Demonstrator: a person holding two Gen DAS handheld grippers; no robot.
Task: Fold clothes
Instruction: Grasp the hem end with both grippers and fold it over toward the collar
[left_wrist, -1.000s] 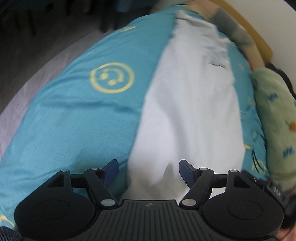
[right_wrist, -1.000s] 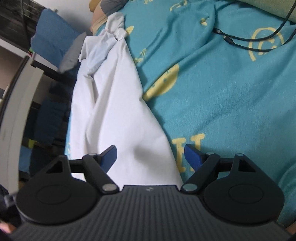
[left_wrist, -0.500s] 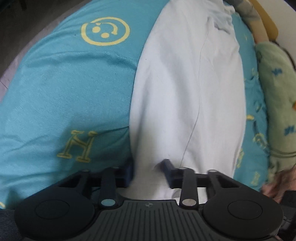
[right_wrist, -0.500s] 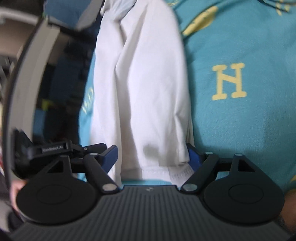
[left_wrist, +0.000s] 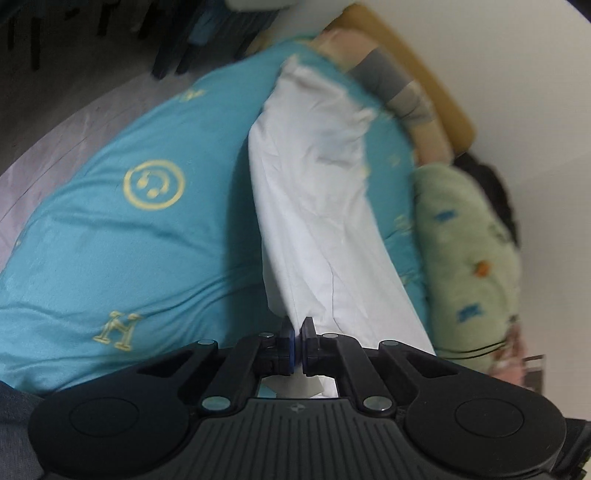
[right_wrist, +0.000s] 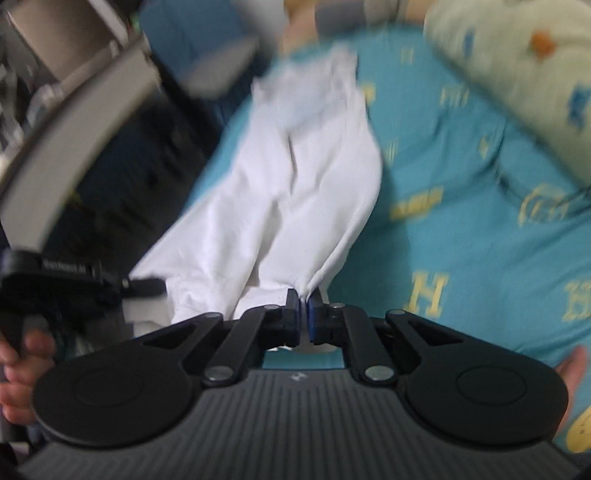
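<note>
Blurred, partly hidden views of a white garment on a teal bed.

The right wrist view is smeared: the white garment (right_wrist: 295, 206) loses its far end near the green pillow (right_wrist: 517, 85), whose top the frame cuts. The garment's near hem is hidden where the right tongs (right_wrist: 303, 314) and left tongs (left_wrist: 298, 343) pinch it. The bedspread (left_wrist: 129, 240) print reads soft.

Soft, even indoor light is cast, without glare. Heavy motion blur is seen in the right wrist view, where the white garment (right_wrist: 295, 192) and green pillow (right_wrist: 517, 81) are smeared. The left wrist view is blurred mildly. Straight lines are bent at the fisheye edges. A shadow is thrown on the teal bedspread (left_wrist: 129, 240) beside the garment.
</note>
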